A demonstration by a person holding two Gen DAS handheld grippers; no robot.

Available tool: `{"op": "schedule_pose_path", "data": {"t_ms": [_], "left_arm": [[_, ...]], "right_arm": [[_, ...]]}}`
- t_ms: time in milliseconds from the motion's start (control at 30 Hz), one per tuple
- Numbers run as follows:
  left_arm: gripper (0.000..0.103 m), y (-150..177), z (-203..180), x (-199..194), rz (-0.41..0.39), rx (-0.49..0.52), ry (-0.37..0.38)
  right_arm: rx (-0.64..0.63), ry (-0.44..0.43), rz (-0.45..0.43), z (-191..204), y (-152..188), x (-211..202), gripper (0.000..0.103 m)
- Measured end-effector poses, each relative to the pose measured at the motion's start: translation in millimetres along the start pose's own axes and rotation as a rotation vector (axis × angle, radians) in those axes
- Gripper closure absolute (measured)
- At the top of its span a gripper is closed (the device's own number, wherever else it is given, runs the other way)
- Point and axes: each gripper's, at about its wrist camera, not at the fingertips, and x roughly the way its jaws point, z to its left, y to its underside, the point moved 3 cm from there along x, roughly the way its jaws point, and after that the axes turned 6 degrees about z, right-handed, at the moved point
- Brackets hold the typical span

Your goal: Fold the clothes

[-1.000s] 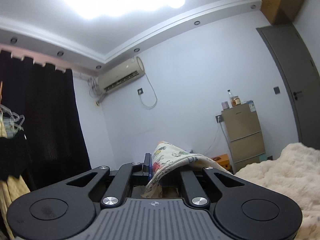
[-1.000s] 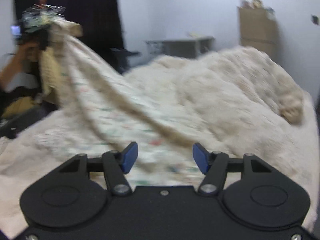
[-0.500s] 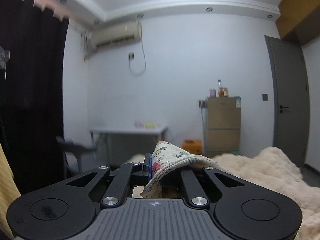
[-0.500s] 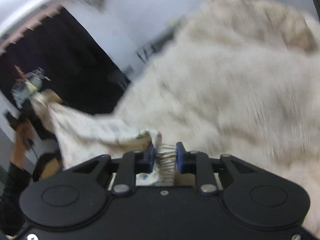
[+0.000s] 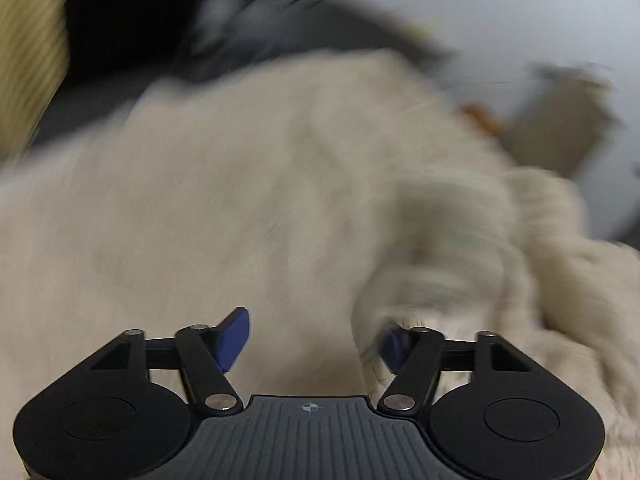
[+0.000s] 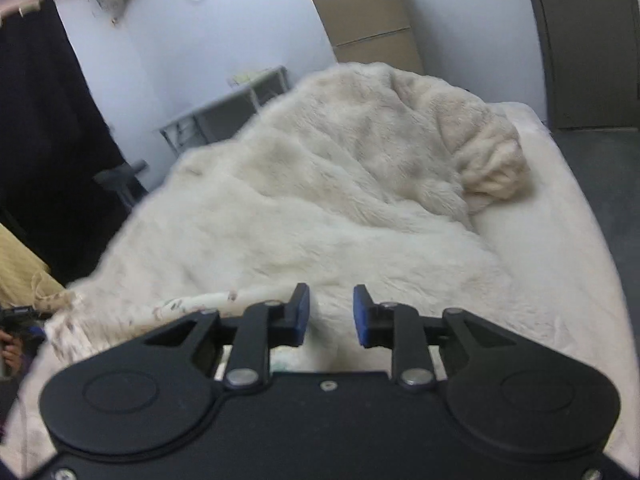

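The cream printed garment [image 6: 192, 306] lies on the bed at the lower left of the right wrist view, partly hidden behind the gripper body. In the blurred left wrist view it [image 5: 436, 256] is a bunched heap just beyond the right finger. My left gripper [image 5: 312, 336] is open and holds nothing, above the fluffy blanket [image 5: 240, 200]. My right gripper [image 6: 330, 314] is open and empty, just above the blanket [image 6: 340, 184], with the garment to its left.
The fluffy cream blanket is heaped toward the far right over a white mattress [image 6: 560, 220]. A brown cabinet [image 6: 372, 24], a grey door [image 6: 592, 40], a white desk [image 6: 224, 108] and a black curtain [image 6: 44, 128] surround the bed.
Both grippers have opened and let go of the garment, which has dropped onto the bed. The left gripper has swung down from facing the wall to facing the blanket.
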Motion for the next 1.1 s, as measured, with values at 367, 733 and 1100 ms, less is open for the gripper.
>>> {"op": "schedule_pose_path", "data": {"t_ms": [367,733,1100], "left_arm": [[0.038,28,-52,28,0.089,0.058,0.246],[0.099,72,-106,72,-0.03,0.465,-0.236],[0.049,119,78,-106,-0.199,-0.001,-0.112]], "right_arm": [[0.098,-0.203,0.114,-10,8,18,0.054],[0.042,-0.23,0.106,13,11,22,0.053],[0.039,-0.266,0.109,12,12,35,0.053]]}}
